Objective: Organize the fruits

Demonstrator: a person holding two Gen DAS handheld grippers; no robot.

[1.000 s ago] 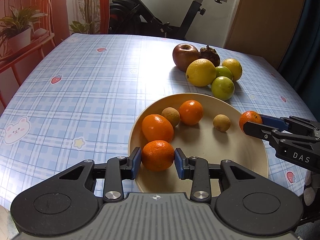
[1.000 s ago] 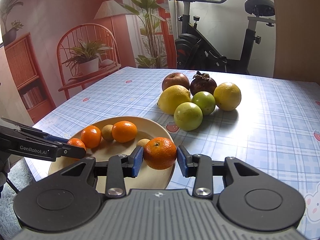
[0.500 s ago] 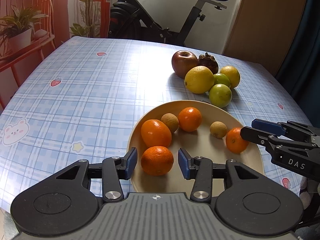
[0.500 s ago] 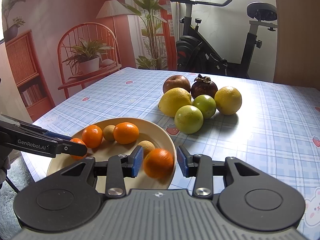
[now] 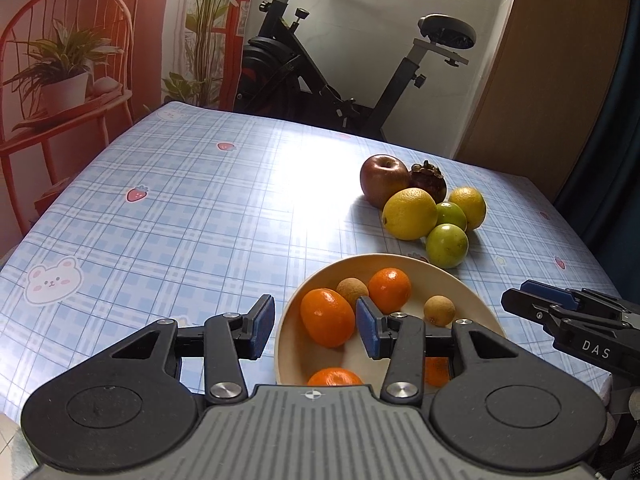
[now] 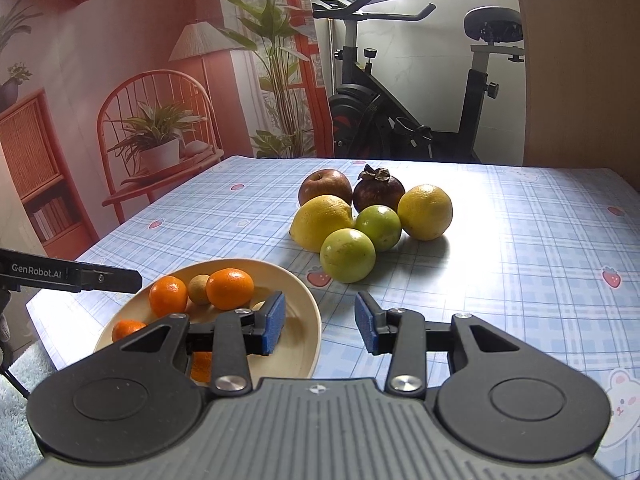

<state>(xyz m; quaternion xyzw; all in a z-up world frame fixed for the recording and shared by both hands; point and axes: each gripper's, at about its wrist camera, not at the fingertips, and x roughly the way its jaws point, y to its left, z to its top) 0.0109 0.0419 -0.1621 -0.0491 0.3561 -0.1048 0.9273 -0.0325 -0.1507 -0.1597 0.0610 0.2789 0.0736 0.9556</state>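
Observation:
My left gripper [image 5: 316,329] hangs open over the near left rim of the cream plate [image 5: 460,282], with nothing between its blue pads. On the plate lie several oranges, such as the big one [image 5: 327,317] and the one nearest me [image 5: 335,377], and two small brown longans [image 5: 352,288]. My right gripper [image 6: 320,322] is open and empty above the plate's right rim [image 6: 314,314]. In the right wrist view, oranges [image 6: 230,289] and a longan [image 6: 199,289] rest on the plate. Each gripper's tip shows in the other's view: the right gripper [image 5: 536,300] and the left gripper [image 6: 100,278].
Beyond the plate on the blue checked tablecloth [image 5: 180,216] sits a pile of fruit: a red apple [image 6: 326,186], a dark mangosteen [image 6: 378,192], a lemon [image 6: 322,220], two green fruits [image 6: 347,255] and a yellow orange [image 6: 426,211]. An exercise bike and a chair stand past the table.
Both grippers let go of the oranges they held; those oranges now lie on the plate. Both views have tilted up and drawn back a little from the plate.

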